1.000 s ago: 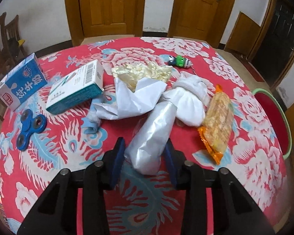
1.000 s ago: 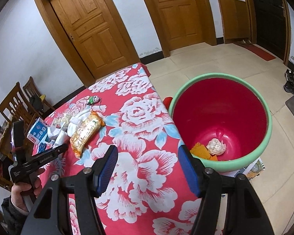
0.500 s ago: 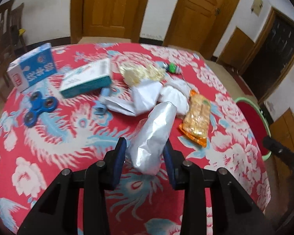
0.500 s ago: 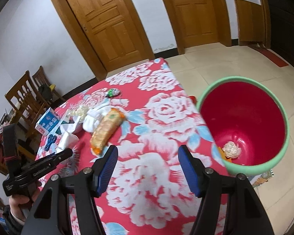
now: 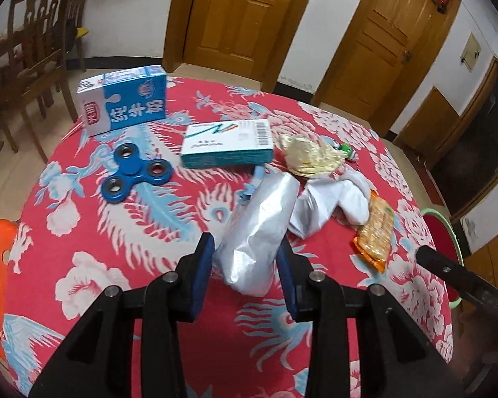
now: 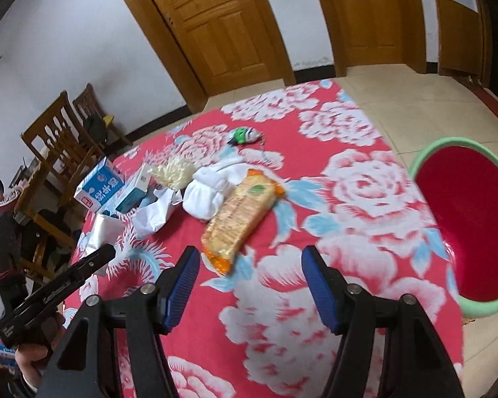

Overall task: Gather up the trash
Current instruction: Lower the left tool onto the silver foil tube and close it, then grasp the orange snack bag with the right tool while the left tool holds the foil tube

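On the left, the left tongs (image 5: 245, 265) are clamped on a crumpled silver wrapper (image 5: 260, 229), lifted off the tabletop (image 5: 142, 232), presumably for carrying to the red bin (image 6: 474, 229) beside the tabletop's edge at about three o'clock. Past it at twelve o'clock lie a blue spinner (image 5: 134, 174), milk carton (image 5: 124, 102) and teal box (image 5: 227, 144) (probably keepers, not trash). Moving right, white paper (image 6: 156, 212), a white bundle (image 6: 210, 187) and an orange snack packet (image 6: 240, 220) sit in a cluster; the right tongs (image 6: 250, 285) hover wide and empty just short of the packet, nothing blocking them.
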{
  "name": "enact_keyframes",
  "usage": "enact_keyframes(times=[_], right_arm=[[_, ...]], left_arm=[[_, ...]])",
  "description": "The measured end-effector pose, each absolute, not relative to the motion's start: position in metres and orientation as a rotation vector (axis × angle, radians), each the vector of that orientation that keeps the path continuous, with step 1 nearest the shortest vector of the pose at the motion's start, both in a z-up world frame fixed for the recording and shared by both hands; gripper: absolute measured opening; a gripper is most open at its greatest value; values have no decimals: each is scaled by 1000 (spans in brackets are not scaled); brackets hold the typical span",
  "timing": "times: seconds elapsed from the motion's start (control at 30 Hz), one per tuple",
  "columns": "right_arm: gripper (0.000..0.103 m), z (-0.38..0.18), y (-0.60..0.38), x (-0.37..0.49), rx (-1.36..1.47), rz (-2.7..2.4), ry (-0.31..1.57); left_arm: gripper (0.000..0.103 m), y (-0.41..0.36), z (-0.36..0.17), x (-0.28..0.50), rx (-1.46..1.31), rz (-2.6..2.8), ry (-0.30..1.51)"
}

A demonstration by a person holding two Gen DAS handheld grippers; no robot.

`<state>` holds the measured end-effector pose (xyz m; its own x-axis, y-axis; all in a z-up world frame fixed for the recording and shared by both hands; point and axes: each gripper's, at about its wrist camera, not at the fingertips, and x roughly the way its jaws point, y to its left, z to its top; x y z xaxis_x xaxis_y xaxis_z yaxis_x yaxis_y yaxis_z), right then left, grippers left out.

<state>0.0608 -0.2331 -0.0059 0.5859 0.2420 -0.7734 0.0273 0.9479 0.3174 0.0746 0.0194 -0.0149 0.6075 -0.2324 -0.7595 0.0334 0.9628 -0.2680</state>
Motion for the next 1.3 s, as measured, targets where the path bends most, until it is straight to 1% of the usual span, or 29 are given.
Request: enact_keyframes(times=[0.6, 0.83, 0.93, 0.97, 1.0, 1.03, 1.2, 1.3], right_arm=[[67, -36, -190, 111, 192, 106, 1029], [67, -40, -185, 111, 121, 54, 988], [64, -41, -180, 109, 61, 45, 978], [62, -41, -180, 108, 54, 44, 974], [57, -41, -182, 107, 55, 38, 968], [55, -41, -184, 106, 63, 35, 968], [50, -39, -200, 102, 143, 85, 976], [49, -38, -209, 96, 194, 103, 979]], left_arm=[[37, 34, -22, 78, -273, -147, 893], [37, 34, -25, 80, -281, -154, 900], [37, 34, -25, 79, -283, -153, 900], [37, 34, -25, 79, -282, -154, 901], [38, 34, -25, 79, -281, -154, 901], [37, 34, -24, 79, -280, -154, 899], [38, 30, -21, 75, -281, -161, 895], [37, 24, -17, 71, -275, -176, 892]])
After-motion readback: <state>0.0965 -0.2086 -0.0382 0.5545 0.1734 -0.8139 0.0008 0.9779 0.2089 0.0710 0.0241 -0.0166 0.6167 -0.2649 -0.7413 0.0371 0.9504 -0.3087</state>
